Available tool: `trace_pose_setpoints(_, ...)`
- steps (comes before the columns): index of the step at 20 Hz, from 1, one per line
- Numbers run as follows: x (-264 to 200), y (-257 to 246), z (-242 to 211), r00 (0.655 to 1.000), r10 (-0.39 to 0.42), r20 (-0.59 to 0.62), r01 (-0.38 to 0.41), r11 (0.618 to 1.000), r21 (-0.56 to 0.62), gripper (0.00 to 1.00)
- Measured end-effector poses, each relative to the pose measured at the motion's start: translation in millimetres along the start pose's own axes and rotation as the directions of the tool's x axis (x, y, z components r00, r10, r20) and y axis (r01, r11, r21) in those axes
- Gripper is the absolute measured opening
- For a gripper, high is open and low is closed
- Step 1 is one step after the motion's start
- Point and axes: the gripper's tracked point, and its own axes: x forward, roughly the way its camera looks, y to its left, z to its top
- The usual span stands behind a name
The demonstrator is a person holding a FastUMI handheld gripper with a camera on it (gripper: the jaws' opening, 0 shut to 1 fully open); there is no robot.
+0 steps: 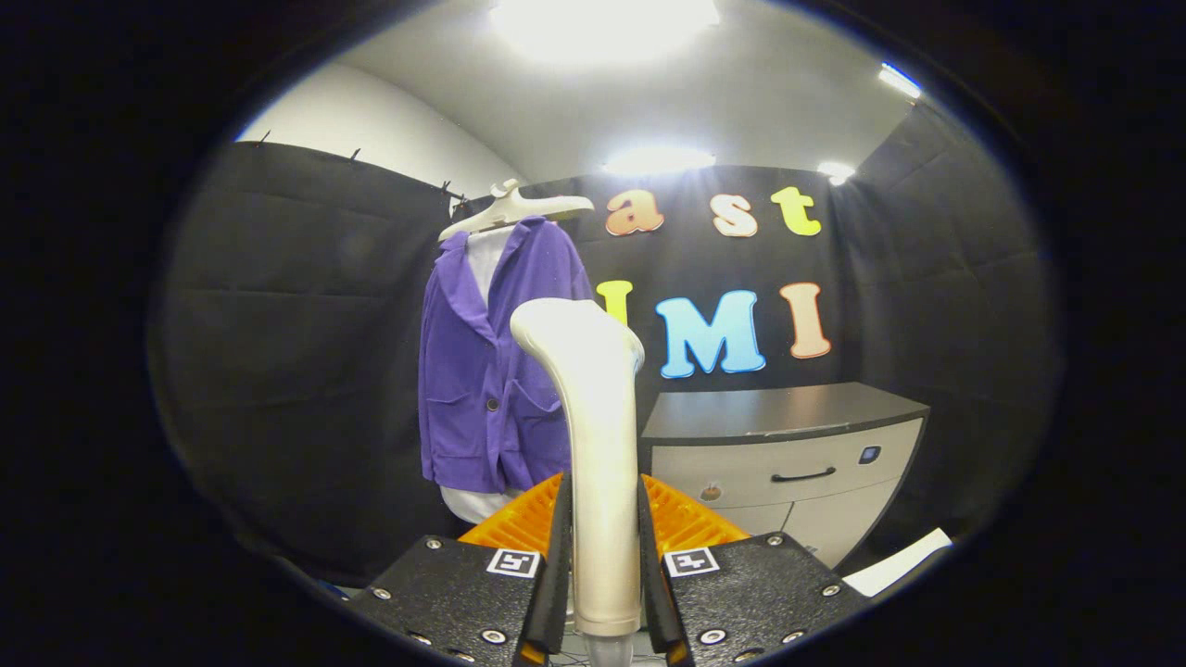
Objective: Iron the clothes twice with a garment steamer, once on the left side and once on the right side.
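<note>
Black cloth lines the booth wall [296, 306] behind everything, under a white ceiling with bright lamps. Against that wall, beyond the fingers and to their right, stands a low cabinet [788, 445] with a dark top, pale drawer fronts and a dark curved handle on the upper drawer. Left of the cabinet hangs the purple jacket [482, 371], buttoned over a white garment, on a pale hanger [514, 208] whose ends reach past the shoulders; the jacket hangs upright and well beyond the fingers, its right edge partly hidden behind the steamer. The cream garment steamer [593, 435] rises upright straight ahead, its handle running down between the fingers and its bent head turned toward the jacket, apart from the cloth. The gripper [602, 565] has its jaws clamped on the steamer's handle, one finger pressing on each side. A white sheet [899, 560] lies low near the cabinet's foot, right of the fingers.
</note>
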Motion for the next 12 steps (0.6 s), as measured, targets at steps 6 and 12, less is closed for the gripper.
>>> trace_pose_setpoints(6,-36,-82,-1,0.994,-0.107,0.005,0.106,0.993,0.053,0.35)
trace_pose_setpoints(12,-61,-110,4,0.977,-0.214,0.021,0.213,0.975,0.06,0.34)
